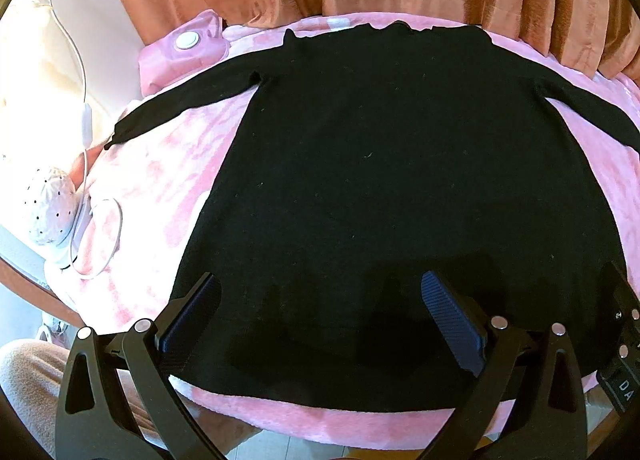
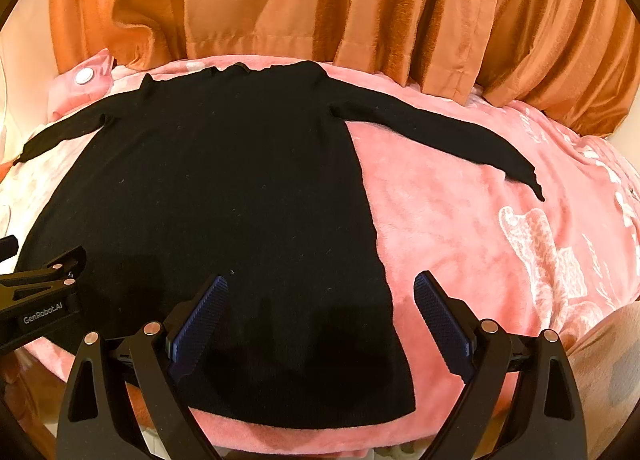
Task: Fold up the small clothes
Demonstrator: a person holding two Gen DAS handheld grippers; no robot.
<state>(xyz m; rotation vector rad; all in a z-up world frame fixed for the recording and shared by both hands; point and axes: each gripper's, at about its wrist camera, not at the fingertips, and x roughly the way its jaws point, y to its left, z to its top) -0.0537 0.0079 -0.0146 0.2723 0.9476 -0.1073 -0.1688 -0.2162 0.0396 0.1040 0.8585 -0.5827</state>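
Sweater flat ahead of both jaws, hem nearest you, collar farthest.

Your left gripper (image 1: 320, 324) and right gripper (image 2: 320, 324) both have their jaws spread apart with nothing between them, poised just above the hem of the black sweater (image 2: 224, 188), which lies spread on the pink blanket (image 2: 460, 228). Its long axis runs straight away from the jaws, hem to collar. The right sleeve (image 2: 440, 136) stretches ahead and right of your right jaws; the left sleeve (image 1: 180, 108) ahead and left of your left jaws. Each sleeve likely belongs to its own side's gripper.
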